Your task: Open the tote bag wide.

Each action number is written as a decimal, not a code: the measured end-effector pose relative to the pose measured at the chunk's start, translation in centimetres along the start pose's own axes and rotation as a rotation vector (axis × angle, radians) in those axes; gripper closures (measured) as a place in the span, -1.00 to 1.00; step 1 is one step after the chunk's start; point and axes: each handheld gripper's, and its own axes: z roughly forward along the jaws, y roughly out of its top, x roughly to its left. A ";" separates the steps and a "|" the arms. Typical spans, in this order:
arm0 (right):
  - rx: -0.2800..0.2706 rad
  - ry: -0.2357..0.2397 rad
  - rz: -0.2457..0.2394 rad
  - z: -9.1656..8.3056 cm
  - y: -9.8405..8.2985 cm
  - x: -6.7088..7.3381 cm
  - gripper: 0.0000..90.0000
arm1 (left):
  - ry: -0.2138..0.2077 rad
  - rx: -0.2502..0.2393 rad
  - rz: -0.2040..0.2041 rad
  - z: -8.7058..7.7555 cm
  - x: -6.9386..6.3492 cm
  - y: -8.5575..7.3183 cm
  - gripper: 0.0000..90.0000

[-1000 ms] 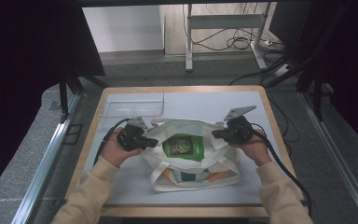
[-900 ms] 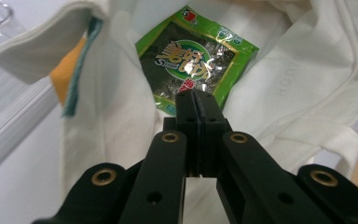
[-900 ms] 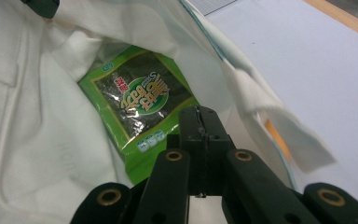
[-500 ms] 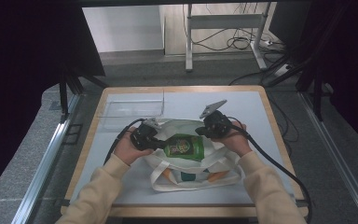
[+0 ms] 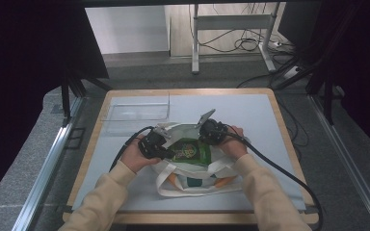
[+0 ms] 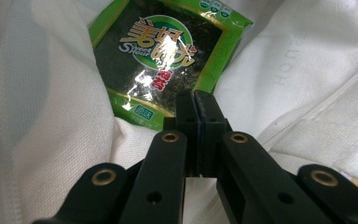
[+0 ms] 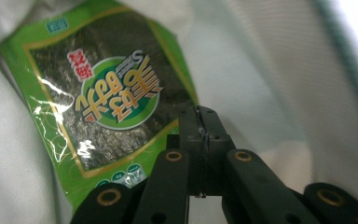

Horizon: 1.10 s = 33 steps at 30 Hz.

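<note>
High view: two closed, empty grippers, left gripper (image 5: pixel 160 150) and right gripper (image 5: pixel 207 136), over one green packet (image 5: pixel 189 151) in one white bag (image 5: pixel 192 180).

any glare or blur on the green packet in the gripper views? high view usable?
Left gripper view: white glare across the green packet, print legible, jaws sharp. Right gripper view: glare streaks along the packet's left side, white bag soft and overexposed at the top right. High view: evenly lit table, dark surroundings.
</note>
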 end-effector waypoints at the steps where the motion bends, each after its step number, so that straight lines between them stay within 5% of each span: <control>1: 0.003 0.003 -0.007 0.2 0.0 0.2 0.98 | -0.001 0.000 0.000 0.0 0.0 0.0 1.00; 5: 0.011 -0.016 -0.036 0.5 0.3 0.6 0.98 | -0.005 0.003 -0.002 0.2 0.1 -0.1 1.00; 11: 0.044 -0.135 -0.050 1.1 0.8 -0.4 0.98 | -0.016 0.010 -0.014 0.2 0.1 -0.4 1.00; 21: 0.048 -0.199 0.004 2.1 1.0 -2.2 0.98 | -0.050 0.031 -0.006 0.3 0.4 -0.8 1.00; 33: 0.056 -0.190 0.048 2.3 1.6 -3.1 0.98 | -0.063 0.035 -0.003 0.3 0.3 -0.9 1.00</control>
